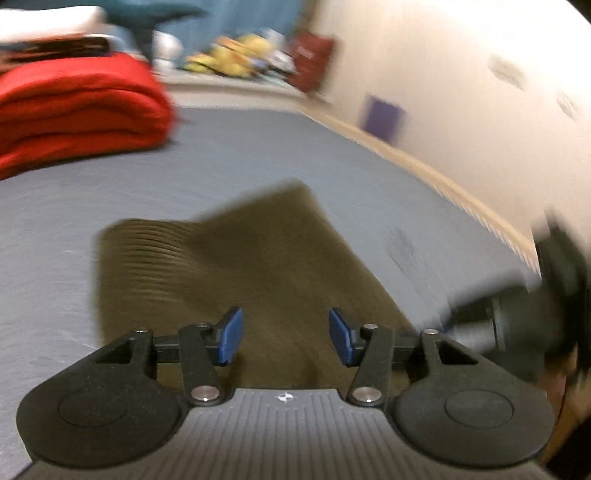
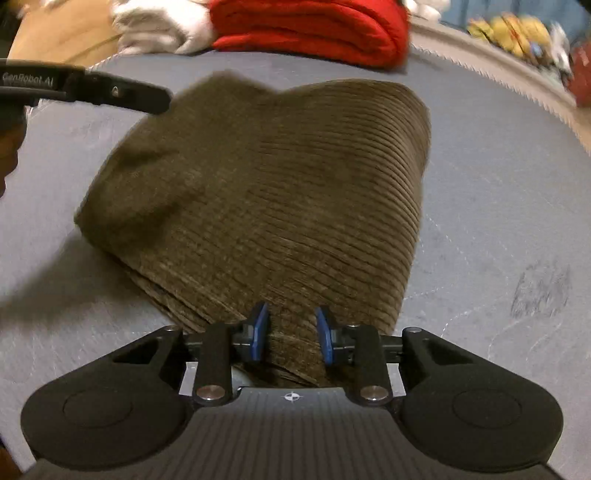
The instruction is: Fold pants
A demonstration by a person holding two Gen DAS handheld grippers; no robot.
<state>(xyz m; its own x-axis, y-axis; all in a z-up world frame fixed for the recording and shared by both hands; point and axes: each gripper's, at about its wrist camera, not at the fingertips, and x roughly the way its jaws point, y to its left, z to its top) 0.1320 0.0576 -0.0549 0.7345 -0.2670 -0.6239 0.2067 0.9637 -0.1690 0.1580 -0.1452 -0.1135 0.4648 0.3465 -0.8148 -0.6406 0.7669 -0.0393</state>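
Observation:
The brown corduroy pants (image 2: 266,192) lie folded in a thick stack on the grey-blue bed surface (image 2: 480,184). They also show in the left wrist view (image 1: 229,273). My left gripper (image 1: 286,334) is open and empty, just above the near part of the pants. My right gripper (image 2: 291,334) is open, its blue pads (image 2: 258,332) wide apart over the near edge of the folded stack. The left tool also shows at the left of the right wrist view (image 2: 85,88), over the far corner of the pants. The right tool shows blurred at the right of the left wrist view (image 1: 535,314).
A folded red blanket (image 1: 74,107) lies at the far side of the bed, with white cloth (image 2: 159,26) beside it. Yellow toys (image 1: 236,55) and a red bag (image 1: 310,62) sit by the wall. The bed's pale edge (image 1: 443,184) runs along the right.

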